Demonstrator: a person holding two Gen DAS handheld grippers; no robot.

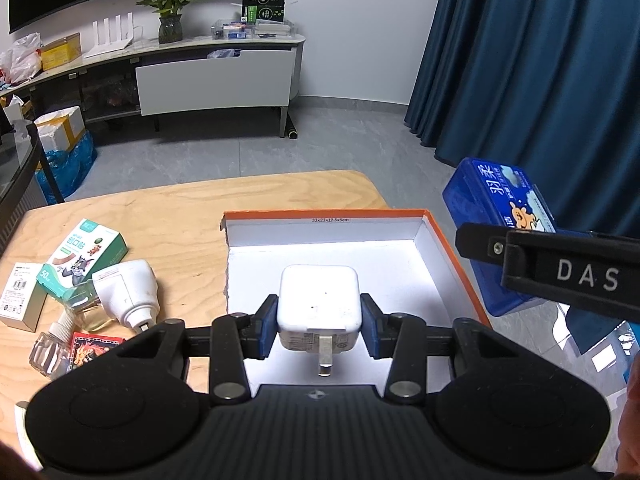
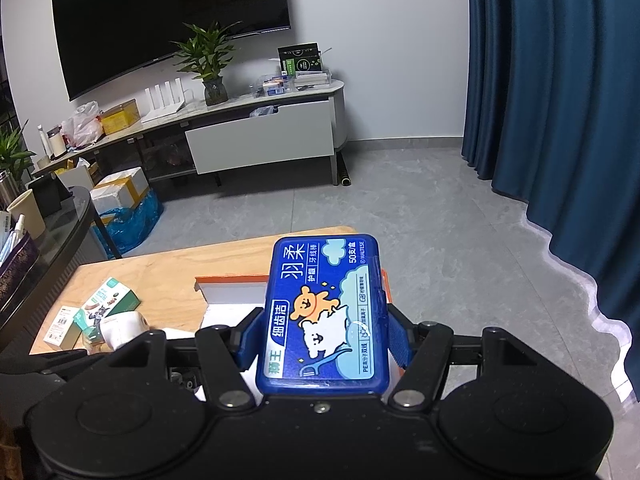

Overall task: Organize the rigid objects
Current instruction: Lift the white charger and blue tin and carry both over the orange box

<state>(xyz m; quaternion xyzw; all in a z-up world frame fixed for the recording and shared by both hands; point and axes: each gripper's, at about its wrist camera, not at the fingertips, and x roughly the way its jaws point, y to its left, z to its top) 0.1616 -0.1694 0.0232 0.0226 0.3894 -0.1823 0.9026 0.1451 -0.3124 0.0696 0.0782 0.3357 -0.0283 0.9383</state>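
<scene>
The charger [image 1: 318,298] is plain white. The case [image 2: 326,312] is deep blue, printed with an orange bear, a white bear and pale clouds. The box [image 1: 446,248] is white inside with an orange rim. The table [image 1: 168,216] is pale wood grain. Finger pads [image 1: 269,328] are blue.

Grey floor [image 2: 400,208], blue curtain [image 2: 560,100], wall TV [image 2: 168,16].

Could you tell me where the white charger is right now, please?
In the left wrist view, the white charger sits clamped in the left hand-held gripper, above the near part of the open orange box, right of the clutter on the table.
</scene>
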